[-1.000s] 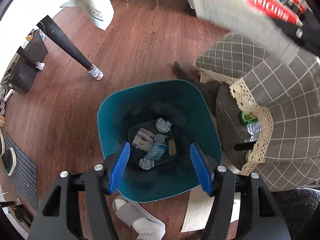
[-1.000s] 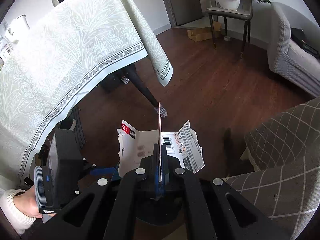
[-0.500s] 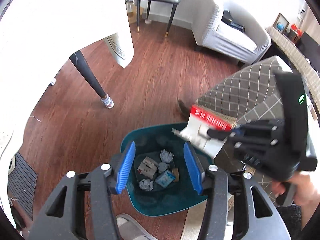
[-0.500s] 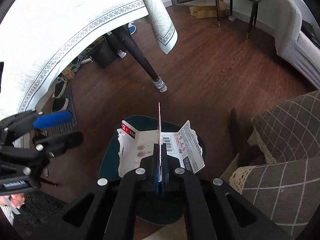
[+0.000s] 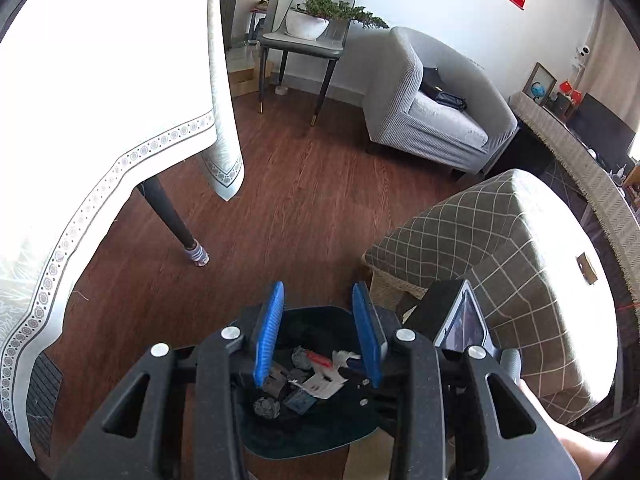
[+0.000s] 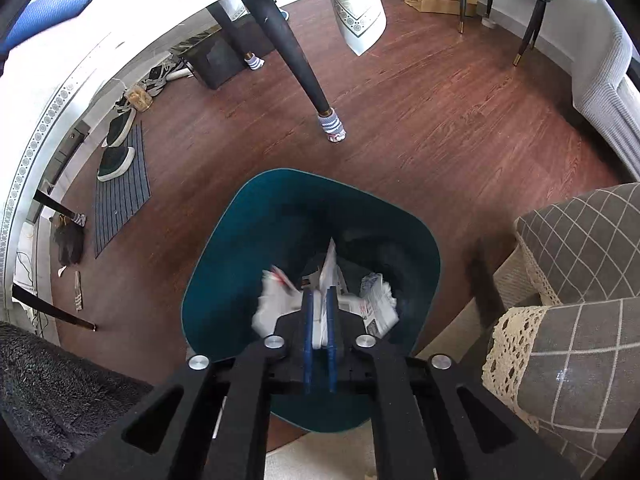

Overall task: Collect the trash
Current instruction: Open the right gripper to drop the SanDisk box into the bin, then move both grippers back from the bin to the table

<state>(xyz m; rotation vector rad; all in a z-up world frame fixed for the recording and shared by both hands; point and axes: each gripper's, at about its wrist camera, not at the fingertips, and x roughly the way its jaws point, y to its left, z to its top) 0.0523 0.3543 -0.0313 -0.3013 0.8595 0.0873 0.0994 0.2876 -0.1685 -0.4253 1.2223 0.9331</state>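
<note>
One torn wrapper dropping into the bin.
Right claw [image 6: 319,318], jaws just parting, lets the white wrapper [image 6: 276,304] slip between its pads toward the teal bin [image 6: 224,264] directly beneath; left claw [image 5: 318,334], narrowing and empty, hangs above it. Next: fetch more trash.

Glossy wood floor [image 6: 420,128], matt teal bin [image 6: 224,264]
</note>
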